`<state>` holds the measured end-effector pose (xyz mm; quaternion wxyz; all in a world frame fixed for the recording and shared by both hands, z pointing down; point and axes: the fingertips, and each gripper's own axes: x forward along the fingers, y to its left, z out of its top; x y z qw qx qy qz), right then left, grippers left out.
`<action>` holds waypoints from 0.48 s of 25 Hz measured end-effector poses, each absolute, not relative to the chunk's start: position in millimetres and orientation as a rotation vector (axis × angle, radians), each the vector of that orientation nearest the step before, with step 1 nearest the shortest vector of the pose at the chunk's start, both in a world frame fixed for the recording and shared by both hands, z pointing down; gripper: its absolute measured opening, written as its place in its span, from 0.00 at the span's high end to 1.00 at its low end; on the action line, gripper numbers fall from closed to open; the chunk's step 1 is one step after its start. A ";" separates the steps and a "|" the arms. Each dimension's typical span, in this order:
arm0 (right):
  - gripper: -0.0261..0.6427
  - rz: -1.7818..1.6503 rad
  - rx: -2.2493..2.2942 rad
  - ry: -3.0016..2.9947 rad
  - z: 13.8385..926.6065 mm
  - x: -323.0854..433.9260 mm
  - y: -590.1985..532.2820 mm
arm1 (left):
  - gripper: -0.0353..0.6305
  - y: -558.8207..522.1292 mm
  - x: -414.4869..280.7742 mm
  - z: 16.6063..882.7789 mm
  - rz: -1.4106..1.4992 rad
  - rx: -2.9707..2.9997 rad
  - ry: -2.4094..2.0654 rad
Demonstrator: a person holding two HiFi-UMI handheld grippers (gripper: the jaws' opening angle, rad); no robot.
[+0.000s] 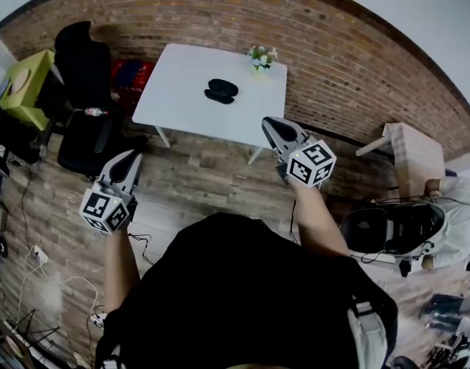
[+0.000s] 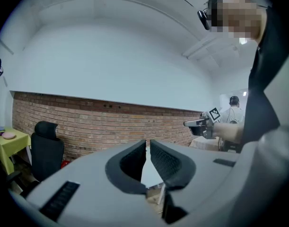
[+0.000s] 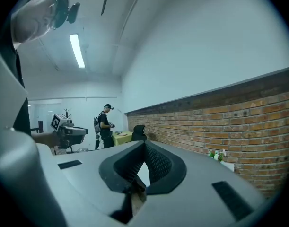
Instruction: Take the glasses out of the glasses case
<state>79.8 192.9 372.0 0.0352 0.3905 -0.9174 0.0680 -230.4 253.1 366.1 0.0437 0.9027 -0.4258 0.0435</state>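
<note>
In the head view the glasses case [image 1: 221, 91] is seen only as a small dark shape on the white table [image 1: 173, 91]. Whether it is open or closed cannot be told, nor whether glasses lie in it. The table's near right corner is covered by the right gripper [image 1: 271, 124]. In both gripper views the table [image 2: 147, 173] is reduced to a pale sliver between the jaws, and the case is hidden. The potted plant [image 1: 261, 57] is too small for its kind to be told.

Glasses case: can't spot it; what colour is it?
The glasses case is black, seen best in the head view.
</note>
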 end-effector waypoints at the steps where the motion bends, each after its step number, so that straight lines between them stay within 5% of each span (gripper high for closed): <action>1: 0.94 0.211 1.206 -2.825 371.1 76.0 195.1 | 0.90 253.9 -234.8 365.6 0.132 2.761 -1.297; 12: 0.94 0.270 1.235 -2.841 378.8 67.8 202.2 | 0.89 255.1 -250.0 367.7 0.156 2.770 -1.262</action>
